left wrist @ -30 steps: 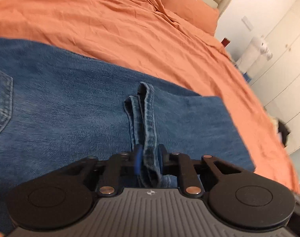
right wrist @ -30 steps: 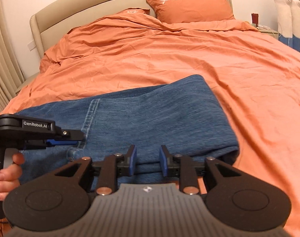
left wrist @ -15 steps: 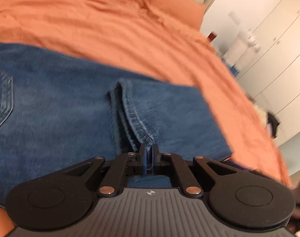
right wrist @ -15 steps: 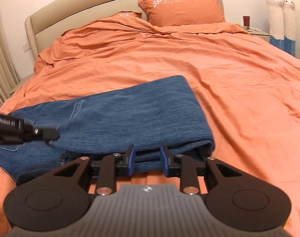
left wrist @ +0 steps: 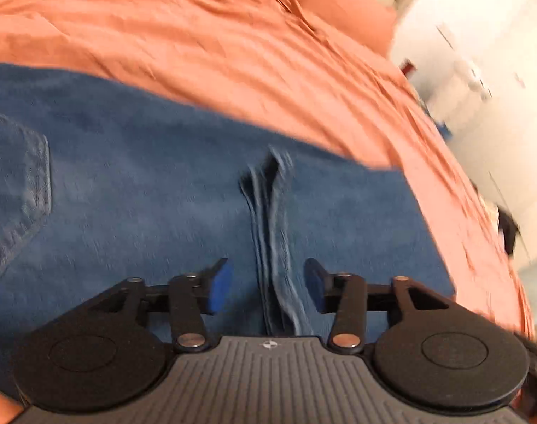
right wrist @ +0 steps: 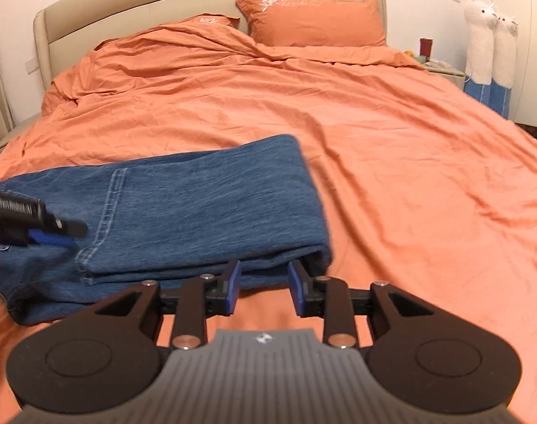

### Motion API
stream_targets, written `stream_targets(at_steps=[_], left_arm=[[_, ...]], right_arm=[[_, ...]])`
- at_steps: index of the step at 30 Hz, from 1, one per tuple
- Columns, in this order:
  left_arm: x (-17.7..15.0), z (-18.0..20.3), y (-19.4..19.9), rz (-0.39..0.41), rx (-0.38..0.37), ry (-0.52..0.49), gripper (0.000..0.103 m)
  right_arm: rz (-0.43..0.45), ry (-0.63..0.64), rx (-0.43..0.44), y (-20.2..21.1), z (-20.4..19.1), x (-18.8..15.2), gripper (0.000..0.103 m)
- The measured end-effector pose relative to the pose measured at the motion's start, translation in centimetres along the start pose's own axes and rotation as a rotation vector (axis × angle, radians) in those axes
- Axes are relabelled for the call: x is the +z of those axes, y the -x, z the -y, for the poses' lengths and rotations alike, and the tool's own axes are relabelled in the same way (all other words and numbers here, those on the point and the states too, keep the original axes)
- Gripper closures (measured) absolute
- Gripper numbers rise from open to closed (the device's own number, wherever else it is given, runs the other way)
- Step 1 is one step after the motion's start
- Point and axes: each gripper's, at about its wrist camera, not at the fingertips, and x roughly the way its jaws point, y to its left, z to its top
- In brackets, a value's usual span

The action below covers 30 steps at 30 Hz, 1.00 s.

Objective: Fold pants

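Denim pants (right wrist: 183, 212) folded on orange bedding (right wrist: 374, 162); left gripper (left wrist: 266, 284) just opened off hem, right gripper (right wrist: 263, 284) parted, empty

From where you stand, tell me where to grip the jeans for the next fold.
Judging by how they lie, take the stacked hems, the raised ridge across the folded jeans. Come from the near edge, low and level, with the left gripper, whose jaws have just been opening and straddle that ridge without pressing. The layers bunch there, so one pinch likely gets all.
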Motion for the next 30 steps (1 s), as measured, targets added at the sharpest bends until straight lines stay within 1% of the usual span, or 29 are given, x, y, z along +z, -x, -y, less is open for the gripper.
stream_targets(at_steps=[1,2,4,6,7,8,10,11,12,13,16,18,20,22,25,28,30], left_arm=[[0.5,-0.1,-0.5,0.013,-0.006,0.022,0.04],[1.0,-0.3,-1.1,0.013,-0.014,0.044,0.04],[1.6,-0.3,-2.8,-0.007,-0.031,0.06,0.04],[1.6,0.0,-4.6,-0.01,-0.032,0.062,0.041],[1.5,0.0,-5.4,-0.019,-0.021,0.062,0.046],[1.1,-0.5,-5.5,-0.018,-0.008,0.063,0.052],[0.3,0.1,-5.8,0.008,0.01,0.042,0.082],[0.0,0.2,-5.7,0.018,0.011,0.04,0.084],[-0.1,0.5,-5.3,0.041,0.009,0.032,0.092],[-0.1,0.8,-4.6,0.065,0.007,0.022,0.094],[1.0,2.6,-2.2,0.117,-0.027,-0.016,0.095],[2.4,4.3,-0.8,0.127,-0.042,-0.047,0.095],[4.0,6.3,0.4,0.129,-0.024,-0.1,0.095],[5.4,8.1,1.2,0.122,-0.012,-0.128,0.095],[6.4,9.9,2.4,0.114,-0.014,-0.151,0.095],[7.0,11.2,3.0,0.11,-0.001,-0.18,0.095],[7.4,11.6,3.5,0.107,0.004,-0.176,0.095]], right_arm=[[0.003,-0.007,-0.008,0.2,0.3,0.1,0.076],[0.005,-0.017,-0.012,0.4,0.6,0.1,0.075],[0.009,-0.033,-0.013,0.8,1.1,0.1,0.075],[0.009,-0.032,-0.02,1.1,1.5,0.0,0.074],[0.011,-0.033,-0.024,1.3,1.8,-0.1,0.074],[0.013,-0.035,-0.028,1.4,2.1,-0.2,0.074],[0.011,-0.049,-0.033,1.6,2.9,-0.4,0.072],[0.006,-0.055,-0.035,1.6,3.4,-0.6,0.071],[0.001,-0.059,-0.038,1.6,3.7,-0.7,0.071],[-0.004,-0.061,-0.041,1.5,4.1,-0.9,0.071],[-0.012,-0.063,-0.024,1.0,4.8,-1.2,0.071],[-0.02,-0.053,0.001,0.3,4.6,-1.2,0.068],[-0.016,-0.023,0.001,-0.6,3.8,-1.1,0.055],[-0.029,0.01,-0.006,-2.0,3.0,-0.9,0.055],[-0.044,0.046,0.013,-4.6,2.0,-0.7,0.055],[-0.024,0.093,-0.053,-6.8,1.2,-0.4,0.056],[-0.035,0.115,-0.088,-7.8,1.3,-0.2,0.058]])
